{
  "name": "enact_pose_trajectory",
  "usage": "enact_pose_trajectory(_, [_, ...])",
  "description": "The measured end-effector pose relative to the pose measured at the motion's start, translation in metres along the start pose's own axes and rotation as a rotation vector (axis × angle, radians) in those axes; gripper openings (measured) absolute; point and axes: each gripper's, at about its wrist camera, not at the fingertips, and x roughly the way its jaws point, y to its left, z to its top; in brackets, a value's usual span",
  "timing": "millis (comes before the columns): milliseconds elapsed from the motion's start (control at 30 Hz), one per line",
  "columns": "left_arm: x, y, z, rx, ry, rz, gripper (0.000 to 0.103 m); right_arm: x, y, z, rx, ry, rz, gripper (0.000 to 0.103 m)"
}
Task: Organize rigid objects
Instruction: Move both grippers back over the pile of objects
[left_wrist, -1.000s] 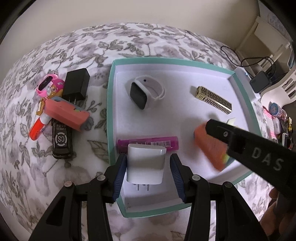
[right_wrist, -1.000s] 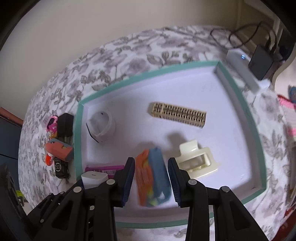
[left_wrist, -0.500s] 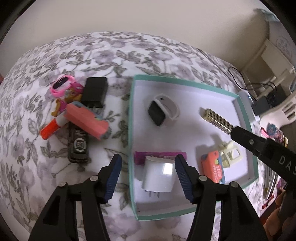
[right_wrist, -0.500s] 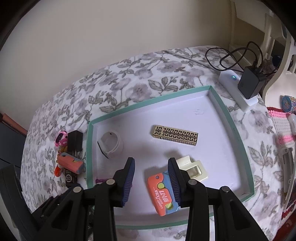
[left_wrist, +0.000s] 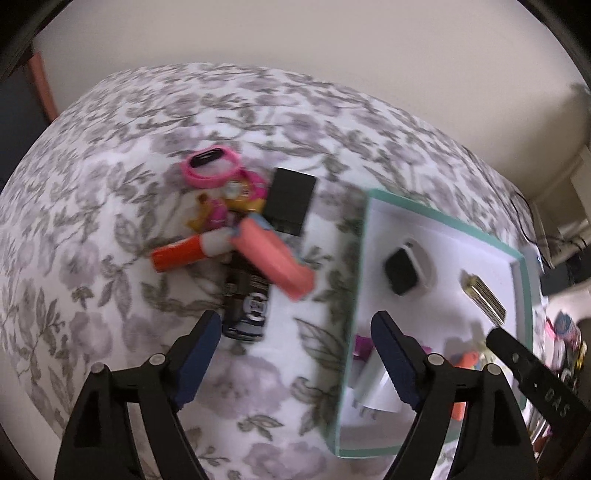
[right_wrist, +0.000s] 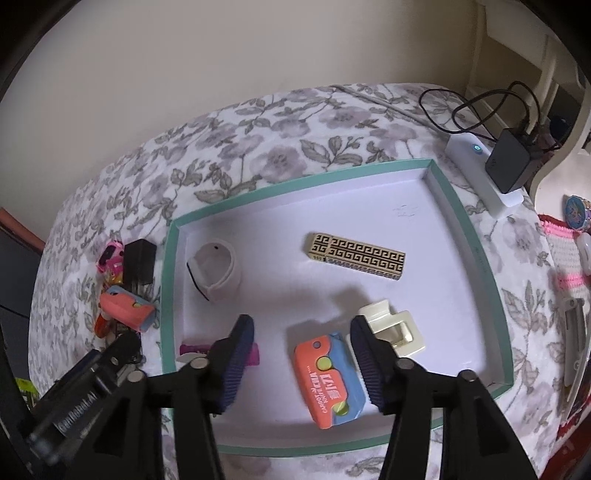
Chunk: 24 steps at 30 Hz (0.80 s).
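Six items already lie inside the teal-rimmed tray (right_wrist: 465, 236) on the flowered bedspread (left_wrist: 92, 229): a white smartwatch (right_wrist: 216, 271), a gold patterned bar (right_wrist: 356, 256), a cream hair clip (right_wrist: 393, 326), a magenta tube (right_wrist: 192, 348), a white charger plug (left_wrist: 373, 384) and an orange-and-blue toy case (right_wrist: 330, 380). The right gripper (right_wrist: 301, 363) hangs above that case with its jaws opening; the case lies flat on the tray floor between them, and the pads no longer press on it, so it looks just set down. The hair clip sits just beyond the right-hand jaw, the magenta tube partly behind the left-hand one.

The left gripper (left_wrist: 295, 360), its jaws opening wide with nothing between them, points at the bedspread beside the tray. Ahead of it waits the unsorted pile: a black flip phone (left_wrist: 247, 302) just past the left-hand jaw, a second orange case (left_wrist: 273, 258) lying across it, an orange-and-white marker (left_wrist: 184, 253), a pink toy watch (left_wrist: 221, 181) and a black adapter (left_wrist: 290, 203). The charger plug shows behind the right-hand jaw.

By this count roughly half the job is done; five pieces remain outside, the phone nearest.
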Motion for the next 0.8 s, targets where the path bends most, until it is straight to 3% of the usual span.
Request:
enact_pose_trajectory(67, [0.001,0.008,0.002,-0.026,-0.001,0.015,0.084,0.002,0.003,-0.001,-0.009,0.004,0.004,0.061])
enact_pose_trajectory(167, [0.001,0.017,0.005,-0.056,-0.008,0.024,0.085,0.005,0.009,-0.002,-0.032,0.005,-0.004,0.078])
enact_pose_trajectory(300, [-0.001,0.027,0.007,-0.091,-0.026,0.032,0.085,0.007,0.017,-0.004,-0.063,0.0,0.002,0.082])
enact_pose_trajectory(433, [-0.003,0.033,0.01,-0.106,-0.042,0.025,0.085,0.007,0.023,-0.005,-0.089,-0.009,-0.005,0.101])
enact_pose_trajectory(800, [-0.01,0.062,0.022,-0.19,-0.111,0.031,0.085,0.003,0.04,-0.008,-0.148,-0.091,0.014,0.103])
